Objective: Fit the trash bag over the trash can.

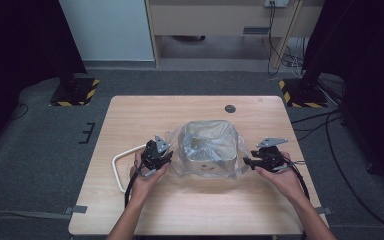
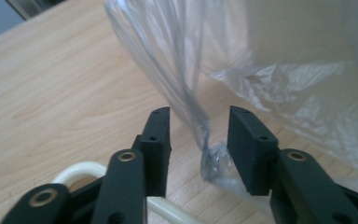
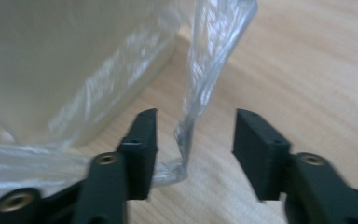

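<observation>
A beige square bin [image 1: 207, 142] stands mid-table inside a clear plastic bag [image 1: 179, 159] that spreads around its base. My left gripper [image 1: 167, 156] sits at the bag's left edge. In the left gripper view its jaws stand apart [image 2: 199, 140] around a twisted strand of the bag [image 2: 191, 107], and the pads do not press on it. My right gripper [image 1: 246, 162] is at the bag's right edge. Its jaws are likewise open [image 3: 196, 135], with a crumpled fold of plastic [image 3: 205, 79] between them, untouched. The bin's wall [image 3: 51, 70] shows behind the film.
A white loop of tubing [image 1: 122, 165] lies on the wooden table [image 1: 145, 115] just left of my left hand, and it also runs under the left jaw [image 2: 81, 170]. A dark round grommet [image 1: 230, 108] sits near the table's far edge.
</observation>
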Available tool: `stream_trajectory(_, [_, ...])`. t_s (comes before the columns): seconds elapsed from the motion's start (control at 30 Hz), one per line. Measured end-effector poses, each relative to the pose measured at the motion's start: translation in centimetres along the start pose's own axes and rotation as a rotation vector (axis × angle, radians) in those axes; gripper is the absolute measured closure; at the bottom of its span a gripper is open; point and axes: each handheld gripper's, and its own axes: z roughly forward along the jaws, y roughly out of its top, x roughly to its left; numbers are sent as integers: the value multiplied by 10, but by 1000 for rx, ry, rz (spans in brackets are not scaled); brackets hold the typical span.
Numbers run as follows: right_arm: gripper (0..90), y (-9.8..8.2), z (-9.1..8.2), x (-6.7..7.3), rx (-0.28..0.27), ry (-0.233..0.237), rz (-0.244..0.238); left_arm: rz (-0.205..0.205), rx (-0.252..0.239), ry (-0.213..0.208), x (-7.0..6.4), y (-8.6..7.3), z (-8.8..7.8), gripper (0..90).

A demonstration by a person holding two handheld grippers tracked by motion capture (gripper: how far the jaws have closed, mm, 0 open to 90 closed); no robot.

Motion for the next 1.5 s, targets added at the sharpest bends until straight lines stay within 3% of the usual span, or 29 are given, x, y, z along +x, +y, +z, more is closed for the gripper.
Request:
stream_trajectory(0.13, [346,7,-9,2,-31,0,-9,-1,-33,7,-1,6,-9,513])
stream_trajectory(0.47, [246,30,-35,9,-103,43,-32,4,-80,-10,-7,15,-26,452])
stream_trajectory(0.8, [495,61,-62,23,-212,65,-57,8,-92,-30,-13,16,-32,450])
stream_trajectory(0.97, [596,84,-65,36,-210,106,-86,14,-96,-34,-16,17,-35,408])
stream_trajectory(1.3, [708,130,-37,83,-138,158,-184,15,-139,-42,-17,19,-52,386])
stream_trajectory(1.5, [760,147,-16,97,-100,185,-194,18,-159,-46,-20,19,-62,387])
